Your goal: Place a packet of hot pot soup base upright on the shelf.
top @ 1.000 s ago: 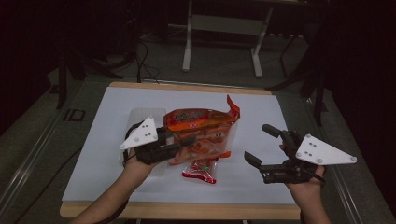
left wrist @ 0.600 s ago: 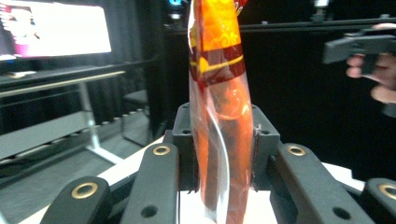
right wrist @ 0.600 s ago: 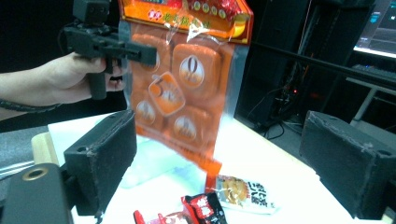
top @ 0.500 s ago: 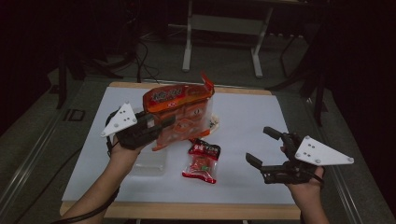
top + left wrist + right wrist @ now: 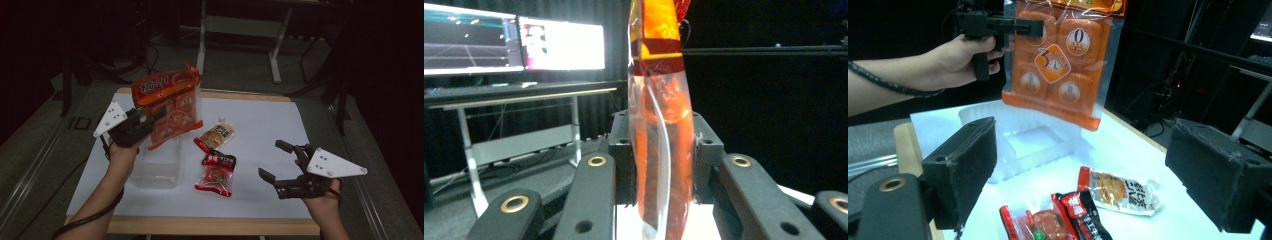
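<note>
The left gripper (image 5: 159, 114) pinches the orange bag (image 5: 170, 107) and holds it up over the clear tray (image 5: 156, 167) at 9 o'clock on the table (image 5: 260, 125). The bag's top is cut off in both gripper views. The right gripper (image 5: 277, 162) at 4 o'clock is wide open and holds nothing. Two red packets (image 5: 216, 172) and a tan one (image 5: 217, 134) lie mid-table; their print is too small to read.
</note>
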